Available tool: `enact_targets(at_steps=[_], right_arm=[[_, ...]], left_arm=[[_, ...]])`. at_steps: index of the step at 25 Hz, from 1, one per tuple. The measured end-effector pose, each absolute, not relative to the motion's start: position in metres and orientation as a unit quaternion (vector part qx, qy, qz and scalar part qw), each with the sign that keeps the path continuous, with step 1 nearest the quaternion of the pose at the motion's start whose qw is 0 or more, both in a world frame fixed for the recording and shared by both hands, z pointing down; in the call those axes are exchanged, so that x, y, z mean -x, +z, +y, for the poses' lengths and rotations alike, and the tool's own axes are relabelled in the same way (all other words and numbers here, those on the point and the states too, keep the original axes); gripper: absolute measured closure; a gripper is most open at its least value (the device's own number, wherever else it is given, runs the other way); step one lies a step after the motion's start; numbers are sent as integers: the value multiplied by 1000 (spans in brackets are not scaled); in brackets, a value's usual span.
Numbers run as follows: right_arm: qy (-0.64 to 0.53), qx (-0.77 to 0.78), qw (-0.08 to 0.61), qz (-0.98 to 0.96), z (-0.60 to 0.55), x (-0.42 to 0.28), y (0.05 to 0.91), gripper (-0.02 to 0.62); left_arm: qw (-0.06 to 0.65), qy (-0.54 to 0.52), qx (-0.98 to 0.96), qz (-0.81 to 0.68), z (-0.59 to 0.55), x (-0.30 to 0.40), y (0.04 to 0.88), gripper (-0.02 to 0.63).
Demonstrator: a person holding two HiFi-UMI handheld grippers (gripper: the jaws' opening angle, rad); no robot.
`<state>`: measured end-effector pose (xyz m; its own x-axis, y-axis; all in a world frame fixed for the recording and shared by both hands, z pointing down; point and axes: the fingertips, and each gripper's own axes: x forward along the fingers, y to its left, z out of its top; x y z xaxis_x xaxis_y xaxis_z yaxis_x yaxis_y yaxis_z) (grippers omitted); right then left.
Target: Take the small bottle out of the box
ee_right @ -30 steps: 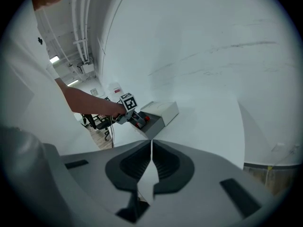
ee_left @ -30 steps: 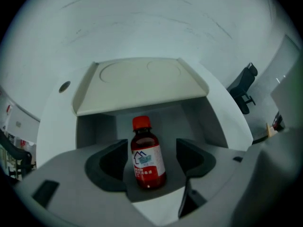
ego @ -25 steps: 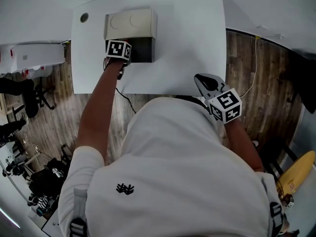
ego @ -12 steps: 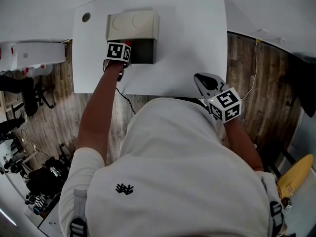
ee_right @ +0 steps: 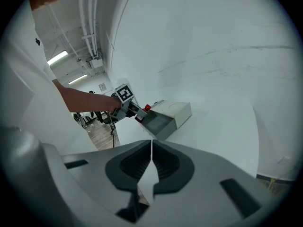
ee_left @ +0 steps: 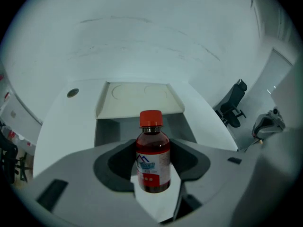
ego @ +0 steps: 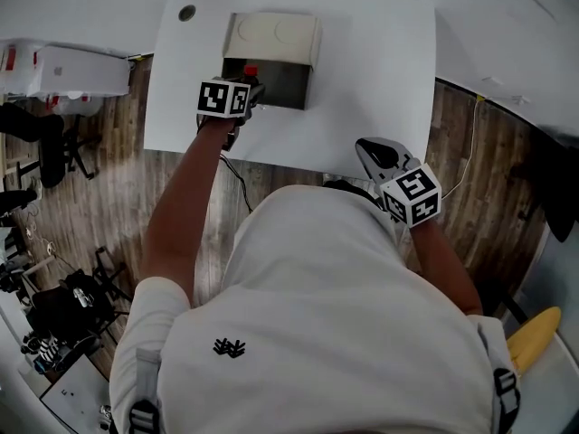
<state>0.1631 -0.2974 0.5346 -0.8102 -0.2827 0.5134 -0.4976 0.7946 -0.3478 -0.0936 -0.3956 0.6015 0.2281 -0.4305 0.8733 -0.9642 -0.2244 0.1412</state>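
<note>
Left gripper reaches forward, jaws clamped; right gripper hangs back, closed.

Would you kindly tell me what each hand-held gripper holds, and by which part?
The left hand-held gripper clamps the small bottle around its labelled body, below the red cap; the right hand-held gripper is shut on nothing.

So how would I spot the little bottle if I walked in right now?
Find the white table, then the beige box lying open at its far end. Just in front of the box's dark opening, the left gripper holds the small bottle upright between its jaws. It has dark red liquid, a white label and a bright red cap that stands out against the pale box and table.
</note>
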Motion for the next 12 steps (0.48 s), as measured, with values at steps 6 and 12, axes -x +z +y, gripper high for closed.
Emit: enact_targets(at_steps=[6,12], right_arm=[[224,-190,234,-927,-281,-131,527,584],[206,-178,239,-932,-254,-97,521,584]], left_arm=[[343,306,-729,-508,-367,98,555,380],[308,262,-759,-510,-321,111,513,380]])
